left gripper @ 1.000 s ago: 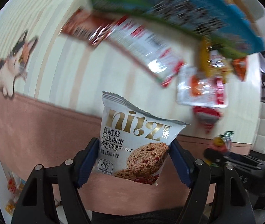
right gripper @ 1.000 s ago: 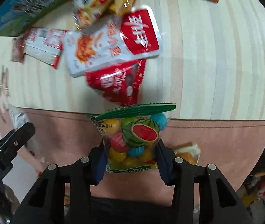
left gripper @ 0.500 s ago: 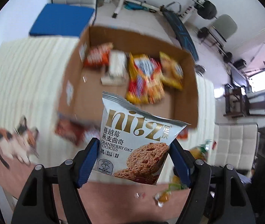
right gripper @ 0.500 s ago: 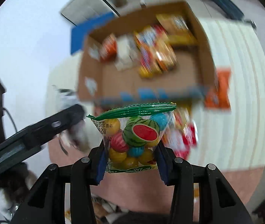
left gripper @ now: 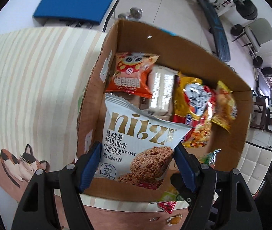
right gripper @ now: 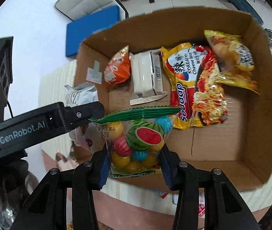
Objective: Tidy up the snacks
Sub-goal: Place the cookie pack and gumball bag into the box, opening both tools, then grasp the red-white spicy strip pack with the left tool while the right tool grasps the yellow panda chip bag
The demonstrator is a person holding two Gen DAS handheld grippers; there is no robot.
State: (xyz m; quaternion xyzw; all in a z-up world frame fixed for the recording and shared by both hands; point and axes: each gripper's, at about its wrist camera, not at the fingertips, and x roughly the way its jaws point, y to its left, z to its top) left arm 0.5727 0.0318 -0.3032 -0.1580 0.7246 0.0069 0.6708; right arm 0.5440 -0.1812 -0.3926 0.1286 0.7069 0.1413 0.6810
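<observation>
My left gripper (left gripper: 136,164) is shut on a white cranberry oat cookie packet (left gripper: 137,143), held over the left part of an open cardboard box (left gripper: 193,55). My right gripper (right gripper: 135,165) is shut on a clear bag of coloured gum balls (right gripper: 137,143) with a green top seal, held above the box's near edge (right gripper: 193,174). Inside the box lie an orange snack bag (right gripper: 117,69), a pale carton (right gripper: 147,72), a yellow noodle packet (right gripper: 191,84) and another yellow packet (right gripper: 233,61). The left gripper's arm (right gripper: 40,122) with the cookie packet (right gripper: 81,94) shows at the left of the right wrist view.
The box stands on a striped cream cloth (left gripper: 30,80) with a cat picture (left gripper: 24,163) at its brown border. Loose snacks (left gripper: 168,203) lie by the box's near side. A blue mat (left gripper: 76,0) and exercise gear (left gripper: 245,7) are on the floor beyond the table.
Both grippers have swung from the snacks spread on the cloth to above the cardboard box, each still gripping its packet. The box now fills both views.
</observation>
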